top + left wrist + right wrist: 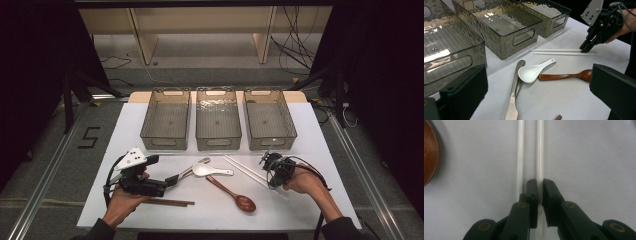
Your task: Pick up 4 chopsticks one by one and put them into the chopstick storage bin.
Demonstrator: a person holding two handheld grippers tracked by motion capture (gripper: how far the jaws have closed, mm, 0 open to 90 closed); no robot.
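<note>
My right gripper (540, 185) points down at a pair of white chopsticks (520, 157) on the white table. Its jaws are shut on the right-hand stick, and the other stick lies just outside the left jaw. The high view shows this gripper (271, 167) at the near end of the white chopsticks (245, 169). My left gripper (536, 75) is wide open and low over the table, with a metal spoon (515, 87) running between its jaws. A white ceramic spoon (530, 73) and a wooden spoon (564, 76) lie just beyond it.
Three clear grey bins (165, 145) (218, 146) (271, 145) stand side by side at the back of the table (310, 150), with nothing in them. Brown chopsticks (170, 202) lie near the front edge by the left hand. The wooden spoon (235, 194) lies mid-front.
</note>
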